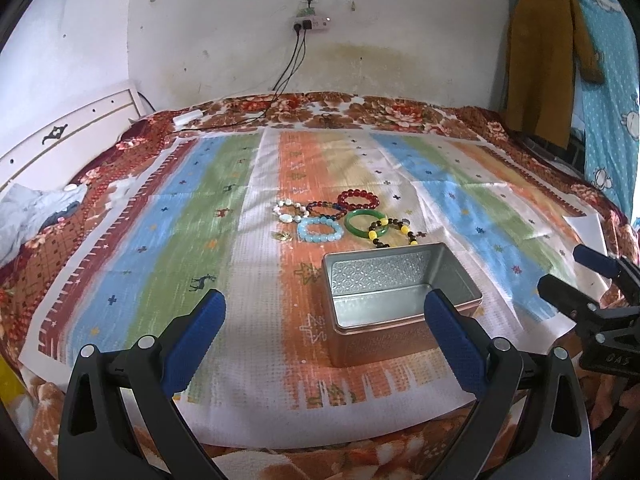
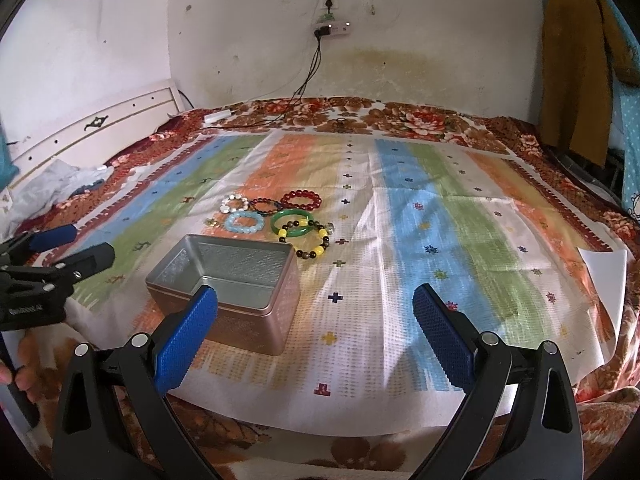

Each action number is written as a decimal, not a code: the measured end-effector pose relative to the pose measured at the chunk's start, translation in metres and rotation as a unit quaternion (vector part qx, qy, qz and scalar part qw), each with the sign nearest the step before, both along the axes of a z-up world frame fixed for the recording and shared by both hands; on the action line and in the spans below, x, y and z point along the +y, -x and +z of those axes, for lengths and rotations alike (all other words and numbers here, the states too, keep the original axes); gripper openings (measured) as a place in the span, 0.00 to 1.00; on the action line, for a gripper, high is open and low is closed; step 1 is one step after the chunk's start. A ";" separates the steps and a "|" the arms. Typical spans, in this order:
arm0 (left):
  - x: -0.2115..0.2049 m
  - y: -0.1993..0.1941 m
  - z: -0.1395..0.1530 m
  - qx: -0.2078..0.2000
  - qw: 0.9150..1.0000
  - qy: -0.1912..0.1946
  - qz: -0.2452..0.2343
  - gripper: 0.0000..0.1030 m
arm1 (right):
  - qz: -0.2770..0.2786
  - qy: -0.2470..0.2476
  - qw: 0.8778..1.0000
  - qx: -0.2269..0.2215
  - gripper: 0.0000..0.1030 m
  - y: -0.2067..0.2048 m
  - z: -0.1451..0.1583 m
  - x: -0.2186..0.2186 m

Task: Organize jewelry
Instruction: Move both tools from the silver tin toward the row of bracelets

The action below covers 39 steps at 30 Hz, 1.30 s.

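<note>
An open, empty metal tin box (image 1: pixel 400 300) (image 2: pixel 228 280) stands on the striped cloth. Behind it lie several bracelets: a red bead one (image 1: pixel 358 199) (image 2: pixel 301 199), a dark bead one (image 1: pixel 325 209), a white pearl one (image 1: pixel 289 212) (image 2: pixel 234 203), a light blue bead one (image 1: pixel 321 230) (image 2: pixel 245 222), a green bangle (image 1: pixel 366 223) (image 2: pixel 291 222) and a yellow-and-brown bead one (image 1: pixel 394 233) (image 2: pixel 311 242). A small gold piece (image 1: pixel 282 235) lies left of the blue one. My left gripper (image 1: pixel 324 320) is open, in front of the box. My right gripper (image 2: pixel 316 316) is open, right of the box.
The striped cloth (image 1: pixel 200 208) covers a flowered bedspread (image 1: pixel 392 114). A headboard (image 1: pixel 60 140) stands at the left. Cables (image 1: pixel 288 68) hang from a wall socket. Clothes (image 1: pixel 540 60) hang at the right. The right gripper also shows at the left wrist view's right edge (image 1: pixel 592 280).
</note>
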<state>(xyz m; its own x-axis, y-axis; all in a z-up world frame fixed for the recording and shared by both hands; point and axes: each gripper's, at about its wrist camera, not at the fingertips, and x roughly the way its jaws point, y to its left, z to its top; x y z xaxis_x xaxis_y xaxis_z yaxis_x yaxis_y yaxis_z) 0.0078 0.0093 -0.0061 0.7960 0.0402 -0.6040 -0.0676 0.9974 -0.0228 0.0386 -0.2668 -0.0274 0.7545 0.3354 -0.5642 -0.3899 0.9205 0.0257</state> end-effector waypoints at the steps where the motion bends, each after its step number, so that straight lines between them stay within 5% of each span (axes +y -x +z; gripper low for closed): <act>1: -0.001 -0.001 0.000 0.000 1.000 -0.007 0.002 0.95 | 0.002 -0.002 1.000 0.001 0.96 -0.001 0.000 0.000; 29: 0.003 0.001 -0.001 0.004 1.000 -0.007 0.010 0.95 | 0.000 -0.012 0.999 0.031 0.96 -0.012 -0.003 -0.002; 39: 0.020 -0.030 -0.007 0.045 0.999 0.019 0.024 0.95 | -0.007 -0.014 0.999 0.037 0.96 -0.037 0.003 0.001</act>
<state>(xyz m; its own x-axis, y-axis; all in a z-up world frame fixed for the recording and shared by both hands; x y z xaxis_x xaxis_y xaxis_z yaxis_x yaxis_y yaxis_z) 0.0377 0.0294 -0.0134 0.7368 0.0531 -0.6740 -0.1186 0.9916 -0.0516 0.0752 -0.2660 -0.0248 0.7157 0.3419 -0.6090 -0.3736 0.9241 0.0797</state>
